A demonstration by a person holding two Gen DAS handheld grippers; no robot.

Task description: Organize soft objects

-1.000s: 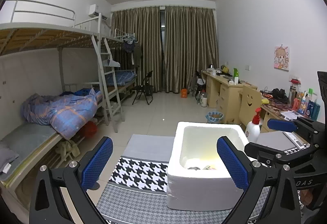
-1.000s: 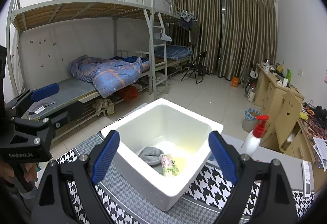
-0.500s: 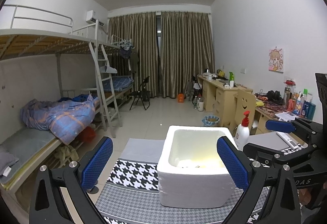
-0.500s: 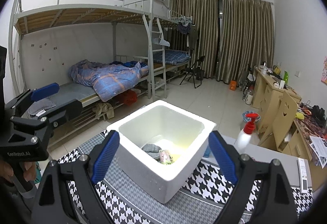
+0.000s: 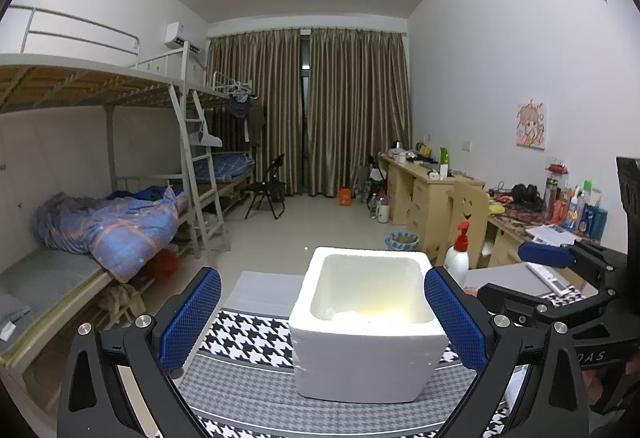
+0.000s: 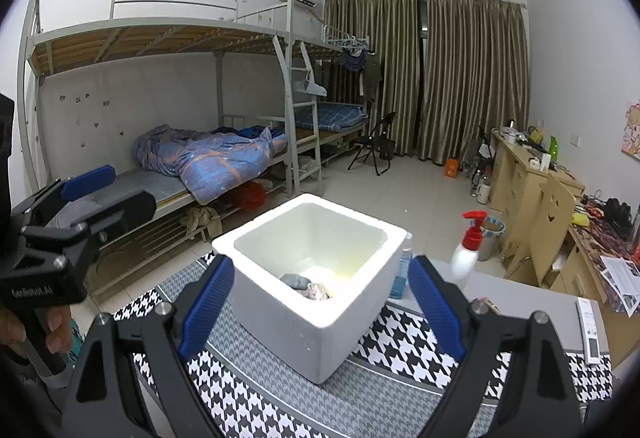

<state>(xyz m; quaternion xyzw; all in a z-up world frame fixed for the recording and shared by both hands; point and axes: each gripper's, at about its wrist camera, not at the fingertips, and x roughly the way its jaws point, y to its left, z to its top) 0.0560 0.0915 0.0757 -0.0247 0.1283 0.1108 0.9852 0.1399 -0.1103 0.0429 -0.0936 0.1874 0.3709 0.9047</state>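
A white foam box [image 5: 368, 354] stands on a houndstooth cloth [image 5: 248, 342] on the table. In the right wrist view a grey cloth [image 6: 296, 281] and a pinkish soft item [image 6: 319, 292] lie at the bottom of the box [image 6: 320, 322]. My left gripper [image 5: 323, 278] is open, short of the box, with nothing between its blue pads. My right gripper [image 6: 322, 266] is open too, close to the box's near corner without touching it. Each gripper shows in the other's view: the right gripper [image 5: 560, 266] at the right edge, the left gripper [image 6: 80, 194] at the left, held by a hand [image 6: 52, 330].
A white pump bottle with a red top [image 6: 468, 254] stands just behind the box on the right. A remote [image 6: 590, 330] lies on the grey tabletop at the right. A bunk bed with a blue quilt [image 6: 216, 162] lines the left wall, wooden desks [image 5: 420, 194] the right.
Both grippers have drawn back a little from the box, which now looks smaller. The items inside it have dropped out of the left wrist view. The jaws stay as wide as before.
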